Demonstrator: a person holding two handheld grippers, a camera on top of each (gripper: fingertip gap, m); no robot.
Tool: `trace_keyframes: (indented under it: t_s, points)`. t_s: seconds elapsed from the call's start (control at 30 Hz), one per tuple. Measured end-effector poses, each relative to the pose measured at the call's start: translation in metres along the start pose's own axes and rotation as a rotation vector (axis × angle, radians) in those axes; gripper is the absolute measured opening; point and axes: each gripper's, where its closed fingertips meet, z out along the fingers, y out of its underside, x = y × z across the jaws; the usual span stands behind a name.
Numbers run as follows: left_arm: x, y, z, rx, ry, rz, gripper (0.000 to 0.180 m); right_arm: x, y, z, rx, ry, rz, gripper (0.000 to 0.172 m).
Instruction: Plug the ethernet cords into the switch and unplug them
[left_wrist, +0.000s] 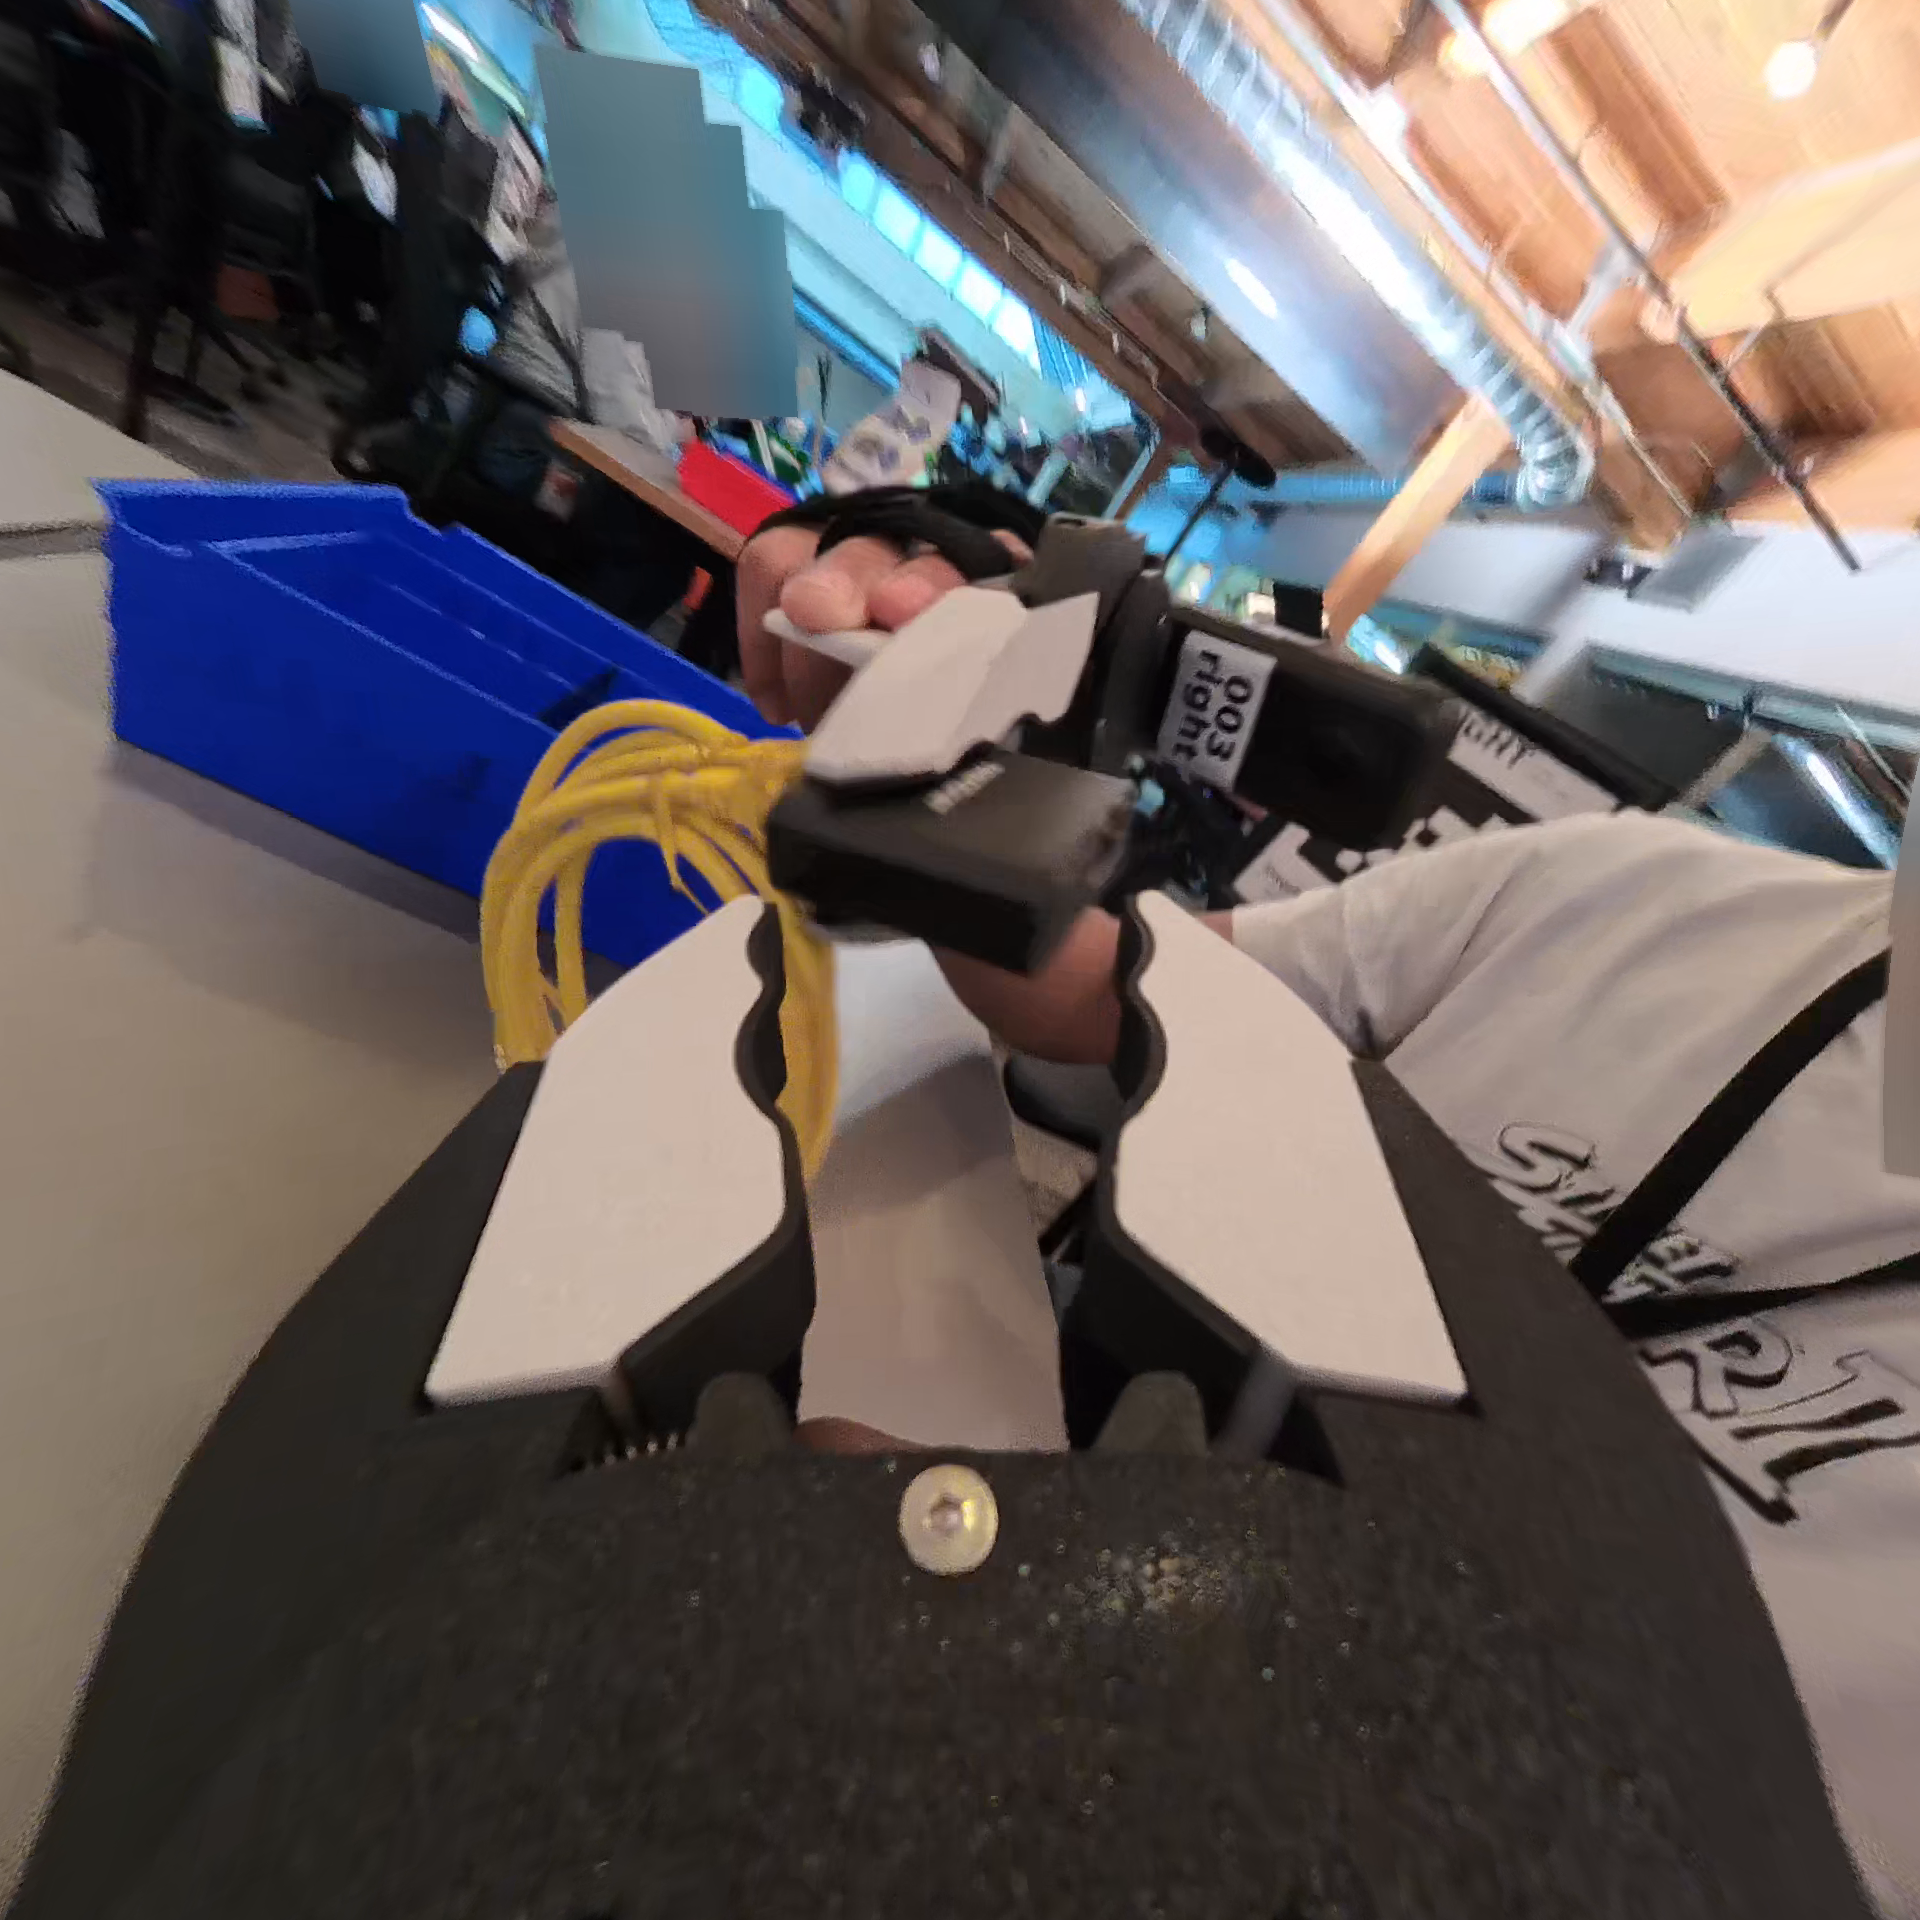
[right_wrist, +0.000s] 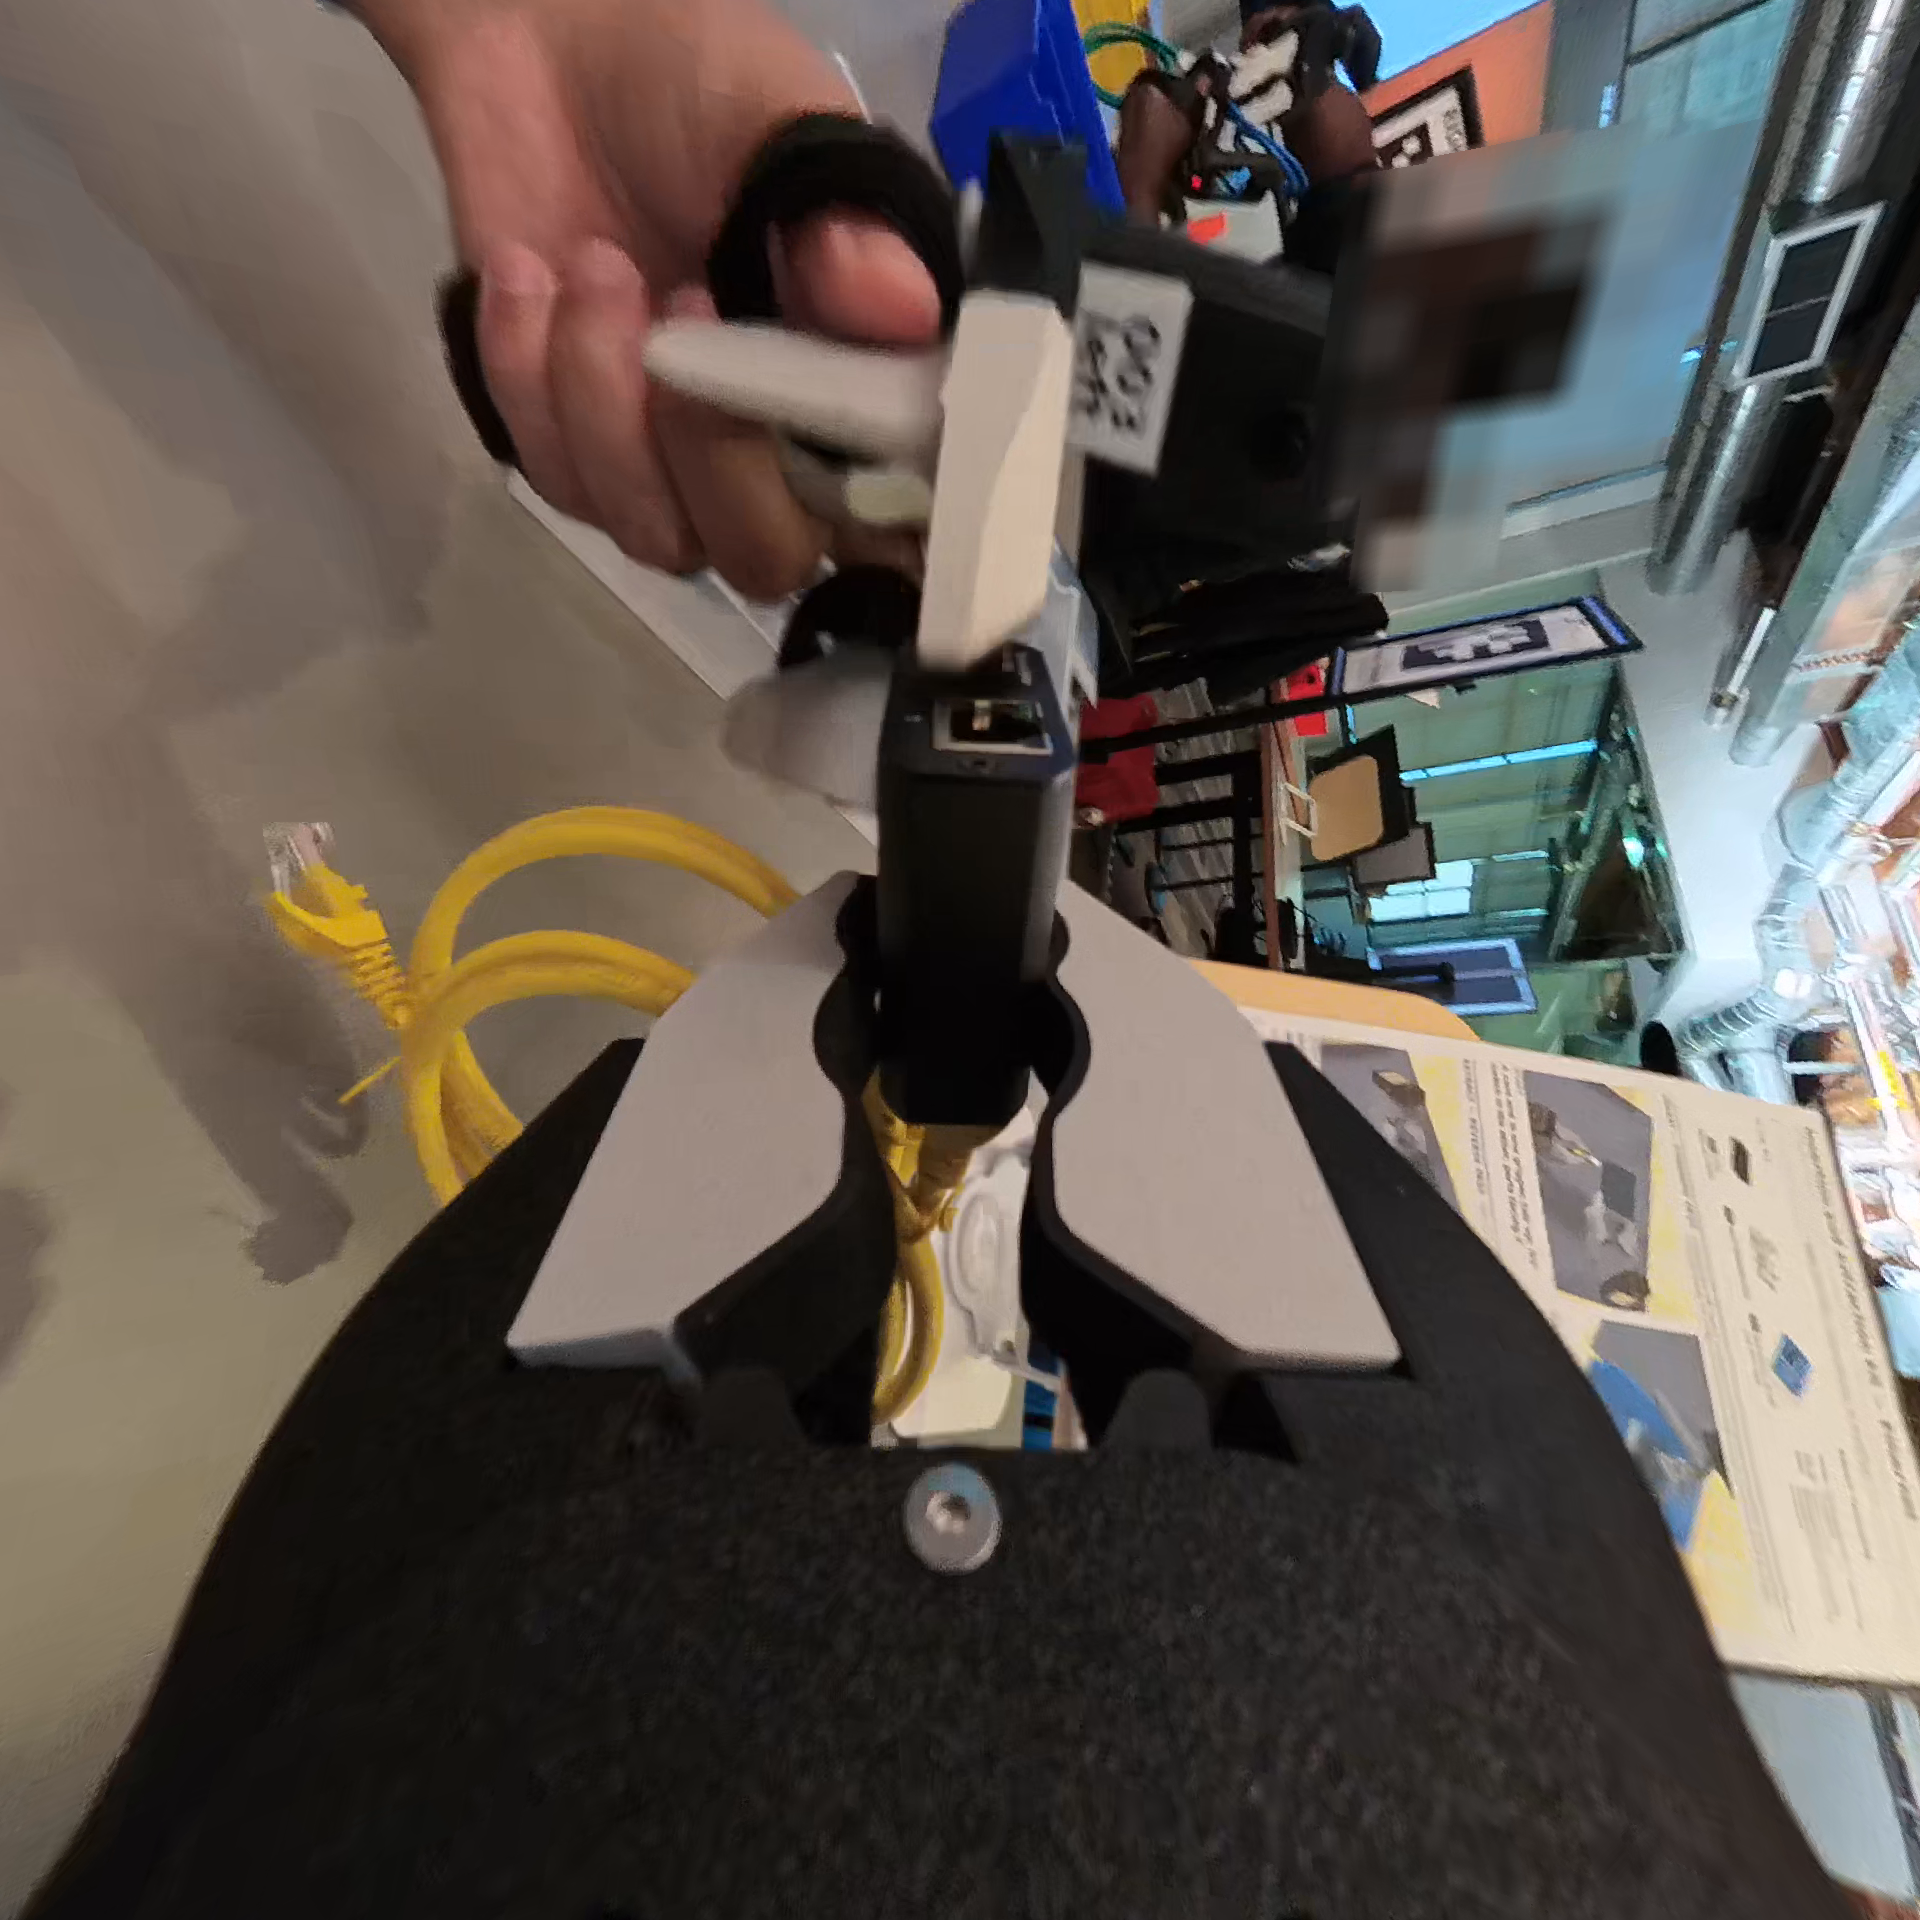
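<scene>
My right gripper (right_wrist: 961, 914) is shut on a black switch (right_wrist: 966, 883) and holds it in the air, with both pads pressed on its sides. An empty port (right_wrist: 987, 727) shows on the switch's far end. A yellow ethernet cord (right_wrist: 920, 1164) is plugged into its near end and loops down to the table, where a loose yellow plug (right_wrist: 312, 894) lies. My left gripper (left_wrist: 945, 925) is open and holds nothing. The switch (left_wrist: 935, 862) hangs just beyond its tips, with the cord bundle (left_wrist: 623, 831) dangling to the left. One left finger (right_wrist: 992, 488) hovers over the switch's far end.
A blue bin (left_wrist: 364, 644) stands on the grey table (left_wrist: 208, 1039) behind the cords. A printed leaflet (right_wrist: 1558, 1247) lies to the right. A person's hands and light sleeve (left_wrist: 1558, 987) hold the grippers. Workshop clutter fills the background. My two grippers' fingertips are within a few centimetres of each other.
</scene>
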Motion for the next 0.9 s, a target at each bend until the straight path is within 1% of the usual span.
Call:
trace_keyframes:
  t_s: [0.03,0.1,0.17,0.23,0.3,0.37,0.4,0.43,0.5,0.57,0.67,0.77,0.83,0.9]
  points:
    - [0.003,-0.005,-0.01,0.043,-0.017,-0.003,0.064,0.008,0.006,0.0,-0.018,0.028,0.001,0.025]
    - [0.007,-0.003,-0.032,0.087,-0.137,0.005,0.07,0.025,0.016,-0.001,-0.036,0.071,0.01,0.026]
    - [0.017,0.018,-0.051,0.095,-0.295,0.06,0.072,0.042,0.022,-0.003,-0.032,0.104,0.018,0.025]
    - [0.022,0.055,-0.065,0.115,-0.468,0.073,0.071,0.058,0.022,-0.006,-0.025,0.129,0.01,0.025]
    - [0.02,0.104,-0.077,0.123,-0.632,0.034,0.07,0.064,0.023,-0.007,-0.056,0.126,-0.008,0.025]
    - [0.019,0.149,-0.089,0.129,-0.757,-0.001,0.069,0.062,0.024,-0.006,-0.086,0.115,-0.047,0.025]
    - [0.02,0.161,-0.096,0.131,-0.811,-0.027,0.07,0.055,0.023,-0.005,-0.087,0.095,-0.07,0.025]
    - [0.025,0.164,-0.099,0.131,-0.83,-0.035,0.072,0.05,0.023,-0.005,-0.088,0.087,-0.081,0.026]
    - [0.034,0.155,-0.105,0.17,-0.837,0.026,0.064,0.04,0.027,0.0,-0.095,0.044,-0.097,0.026]
    - [0.033,0.155,-0.109,0.164,-0.842,0.059,0.061,0.037,0.031,0.001,-0.082,0.039,-0.103,0.026]
    - [0.028,0.163,-0.108,0.119,-0.819,0.016,0.063,0.036,0.038,0.0,-0.09,0.026,-0.092,0.026]
    - [0.031,0.162,-0.103,0.116,-0.794,0.033,0.064,0.038,0.047,-0.002,-0.132,0.026,-0.101,0.025]
    - [0.034,0.159,-0.101,0.064,-0.786,0.088,0.061,0.039,0.053,-0.002,-0.167,0.027,-0.105,0.026]
    - [0.049,0.141,-0.098,0.034,-0.696,0.176,0.053,0.039,0.054,-0.002,-0.177,0.024,-0.104,0.026]
